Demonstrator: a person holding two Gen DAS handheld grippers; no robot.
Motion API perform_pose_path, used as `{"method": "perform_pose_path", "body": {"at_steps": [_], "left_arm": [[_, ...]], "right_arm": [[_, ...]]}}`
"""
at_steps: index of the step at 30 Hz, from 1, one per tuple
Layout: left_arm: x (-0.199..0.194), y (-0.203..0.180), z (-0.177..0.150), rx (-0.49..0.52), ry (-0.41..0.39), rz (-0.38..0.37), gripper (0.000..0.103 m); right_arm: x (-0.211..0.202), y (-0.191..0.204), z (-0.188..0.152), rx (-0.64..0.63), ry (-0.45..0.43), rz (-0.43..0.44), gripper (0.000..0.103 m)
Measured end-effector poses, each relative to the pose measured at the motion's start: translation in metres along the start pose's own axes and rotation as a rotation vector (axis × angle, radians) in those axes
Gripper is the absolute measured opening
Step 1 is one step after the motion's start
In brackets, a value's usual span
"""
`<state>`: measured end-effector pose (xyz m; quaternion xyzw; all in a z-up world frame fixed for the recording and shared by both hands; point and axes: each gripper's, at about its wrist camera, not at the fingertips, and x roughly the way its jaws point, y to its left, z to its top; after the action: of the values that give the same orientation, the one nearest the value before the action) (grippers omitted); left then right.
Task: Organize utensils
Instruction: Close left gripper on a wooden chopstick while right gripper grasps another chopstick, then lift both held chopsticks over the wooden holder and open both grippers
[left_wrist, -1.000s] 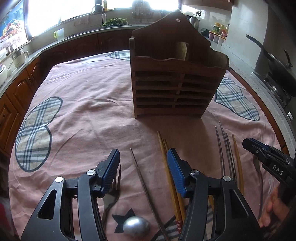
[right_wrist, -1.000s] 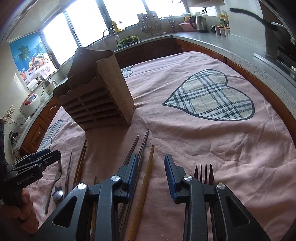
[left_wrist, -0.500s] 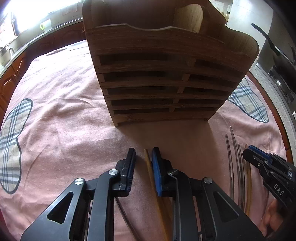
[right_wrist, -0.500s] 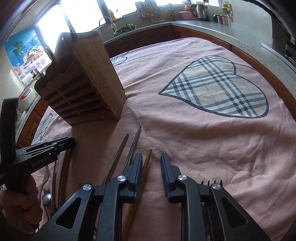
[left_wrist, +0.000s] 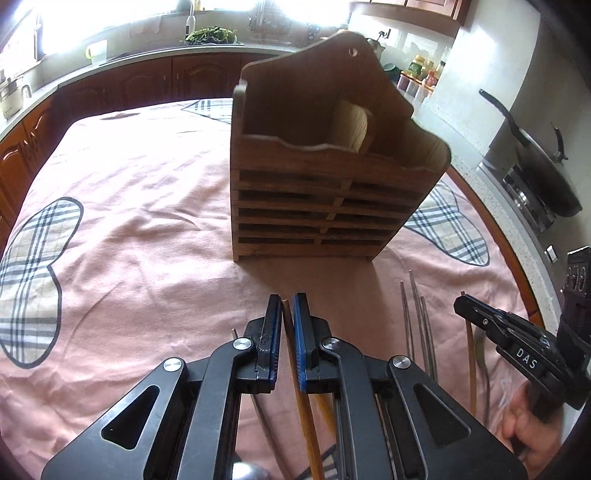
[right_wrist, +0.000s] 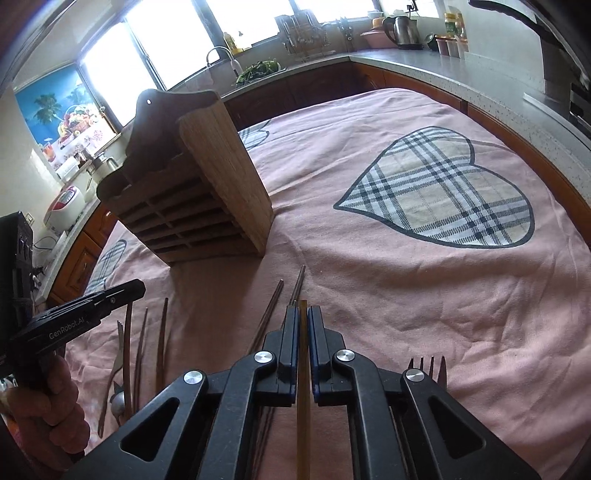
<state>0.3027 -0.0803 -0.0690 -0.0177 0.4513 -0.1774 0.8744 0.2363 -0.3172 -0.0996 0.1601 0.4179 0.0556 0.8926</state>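
Note:
A wooden slatted utensil holder (left_wrist: 325, 177) stands upright on the pink tablecloth; it also shows in the right wrist view (right_wrist: 199, 192). My left gripper (left_wrist: 287, 306) is shut on a wooden chopstick (left_wrist: 301, 398) in front of the holder. My right gripper (right_wrist: 303, 314) is shut on a yellowish woochopstick (right_wrist: 303, 406), to the right of the holder. Several metal chopsticks (left_wrist: 417, 321) lie between the two grippers, also seen in the right wrist view (right_wrist: 275, 310). The right gripper shows in the left wrist view (left_wrist: 476, 312), the left gripper in the right wrist view (right_wrist: 129, 291).
A fork (right_wrist: 428, 369) lies under the right gripper's right arm. A spoon (right_wrist: 118, 402) and more chopsticks (right_wrist: 160, 339) lie by the left hand. The cloth has plaid hearts (right_wrist: 443, 195). Kitchen counters ring the table; a wok (left_wrist: 543, 162) sits at right.
Both grippers have closed from open onto a chopstick each. The left gripper pulled back and up from the holder, lifting its chopstick's tip.

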Motion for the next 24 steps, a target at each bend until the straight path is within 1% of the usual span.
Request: {"method": "perform_pose_path", "body": {"at_steps": [3, 6, 13, 19, 24], "left_arm": [[-0.024, 0.004, -0.002, -0.006, -0.036, -0.016, 0.006], [-0.049, -0.001, -0.003, -0.008, -0.075, -0.032, 0.006], [-0.094, -0.005, -0.008, 0.006, -0.161, -0.063, 0.005], [-0.128, -0.001, -0.015, 0.004, -0.223, -0.088, 0.004], [-0.145, -0.001, -0.02, -0.002, -0.271, -0.097, 0.004]], "right_arm": [[-0.015, 0.006, 0.003, -0.005, -0.032, 0.019, 0.005], [-0.03, 0.013, 0.007, -0.015, -0.06, 0.031, 0.005], [-0.063, 0.025, 0.01, -0.032, -0.118, 0.052, 0.005], [-0.088, 0.034, 0.01, -0.043, -0.167, 0.06, 0.005], [-0.105, 0.041, 0.011, -0.057, -0.203, 0.068, 0.005]]}}
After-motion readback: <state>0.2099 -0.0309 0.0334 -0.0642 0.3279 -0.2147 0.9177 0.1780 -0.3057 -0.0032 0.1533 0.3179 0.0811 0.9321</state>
